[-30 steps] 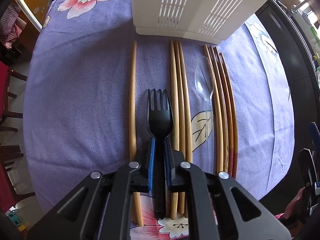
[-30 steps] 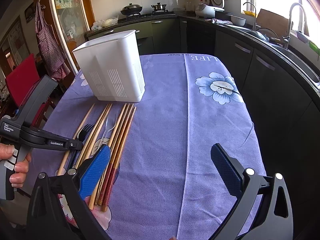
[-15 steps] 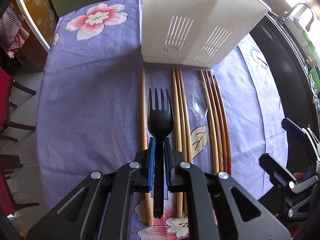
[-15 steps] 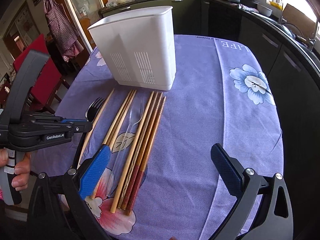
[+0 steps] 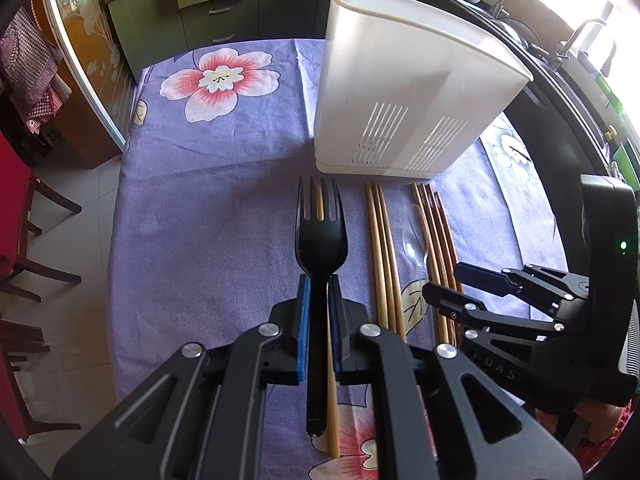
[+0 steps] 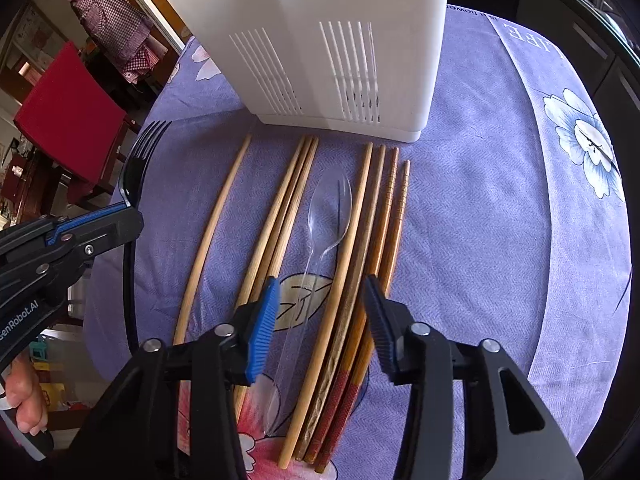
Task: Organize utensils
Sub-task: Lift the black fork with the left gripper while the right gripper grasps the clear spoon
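My left gripper [image 5: 319, 292] is shut on a black plastic fork [image 5: 320, 240], held above the purple tablecloth with its tines toward the white slotted utensil holder [image 5: 400, 92]. In the right wrist view the fork [image 6: 138, 168] rises from the left gripper [image 6: 120, 216] at the left edge. My right gripper [image 6: 322, 280] points down over a clear plastic spoon [image 6: 332, 208]. Its jaws are closing, and the spoon's handle and some brown chopsticks [image 6: 384, 220] lie between the pads, untouched. Lighter chopsticks [image 6: 280, 216] and a single one [image 6: 212, 232] lie to the left.
The utensil holder [image 6: 320, 40] stands right behind the chopstick tips. A red chair [image 6: 68, 108] stands off the table's left side, and dark kitchen cabinets [image 5: 580, 128] run along the right. Bare tablecloth [image 6: 500, 220] stretches right of the chopsticks.
The left gripper lifted the fork off the cloth and tilted up toward the holder. The right gripper swung left and down over the spoon, and its wide jaws have narrowed.
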`<state>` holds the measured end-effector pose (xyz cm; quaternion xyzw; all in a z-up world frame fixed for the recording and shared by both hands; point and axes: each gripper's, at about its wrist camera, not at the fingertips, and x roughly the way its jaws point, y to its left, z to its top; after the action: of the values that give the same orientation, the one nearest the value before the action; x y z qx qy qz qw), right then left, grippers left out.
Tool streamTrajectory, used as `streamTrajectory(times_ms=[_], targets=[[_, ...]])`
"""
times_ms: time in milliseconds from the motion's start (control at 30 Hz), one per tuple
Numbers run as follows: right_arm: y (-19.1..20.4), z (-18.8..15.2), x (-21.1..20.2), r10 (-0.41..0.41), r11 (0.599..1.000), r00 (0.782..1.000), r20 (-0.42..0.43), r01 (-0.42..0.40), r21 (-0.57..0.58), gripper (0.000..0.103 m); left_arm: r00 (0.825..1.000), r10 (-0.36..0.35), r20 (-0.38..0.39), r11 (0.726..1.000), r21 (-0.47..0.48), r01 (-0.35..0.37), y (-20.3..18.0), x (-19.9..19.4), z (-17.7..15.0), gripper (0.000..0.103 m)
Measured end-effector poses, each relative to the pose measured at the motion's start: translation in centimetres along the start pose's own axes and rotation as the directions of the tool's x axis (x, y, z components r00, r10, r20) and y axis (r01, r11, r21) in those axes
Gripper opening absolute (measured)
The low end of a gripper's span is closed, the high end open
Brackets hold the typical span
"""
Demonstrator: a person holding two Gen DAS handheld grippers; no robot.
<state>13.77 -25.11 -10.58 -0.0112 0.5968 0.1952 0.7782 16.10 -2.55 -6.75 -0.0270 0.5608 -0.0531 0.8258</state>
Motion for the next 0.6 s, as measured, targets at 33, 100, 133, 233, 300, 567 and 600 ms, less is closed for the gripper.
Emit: streamTrajectory(times_ms=[33, 100, 133, 233, 300, 567, 600], targets=[[0.2, 0.1, 0.2, 0.001, 1.0, 1.0, -0.002, -0.001, 0.001, 0.032, 1.0, 0.001, 0.005, 1.0, 0.001, -0.001, 0.1, 0.0, -0.1, 0.009], [0.6, 0.3, 0.6, 0.01, 1.0, 1.0, -0.009, -0.01, 0.002, 0.029, 1.0, -0.002, 0.006, 1.0, 0.002, 0.002, 0.2, 0.0, -0.1, 0.009], [0.8, 0.4, 0.8, 0.008, 1.0, 1.0, -0.011, -0.008, -0.001, 0.028, 1.0, -0.002, 0.006, 1.0, 0.002, 0.002, 0.2, 0.0, -0.1, 0.009], [1.4, 0.7, 1.2, -0.016, 1.0, 1.0, -0.015, 0.016, -0.006, 0.022, 1.0, -0.002, 0.007, 1.0, 0.007, 0.002, 0.3, 0.1, -0.3, 0.009], [1.6, 1.0, 1.4, -0.027, 1.0, 0.999, -0.026, 0.027, -0.005, 0.021, 1.0, -0.006, 0.009, 1.0, 0.008, 0.006, 0.3, 0.0, -0.2, 0.009], [2.5, 1.0, 2.3, -0.102, 0.995, 0.994, -0.026, 0.101, -0.022, 0.015, 1.0, -0.003, 0.025, 1.0, 0.02, 0.002, 0.1, -0.1, -0.2, 0.009], [2.5, 1.0, 2.3, -0.112, 0.993, 0.994, -0.018, 0.112, -0.026, 0.012, 1.0, -0.004, 0.024, 1.0, 0.022, 0.004, 0.1, -0.1, -0.2, 0.009]])
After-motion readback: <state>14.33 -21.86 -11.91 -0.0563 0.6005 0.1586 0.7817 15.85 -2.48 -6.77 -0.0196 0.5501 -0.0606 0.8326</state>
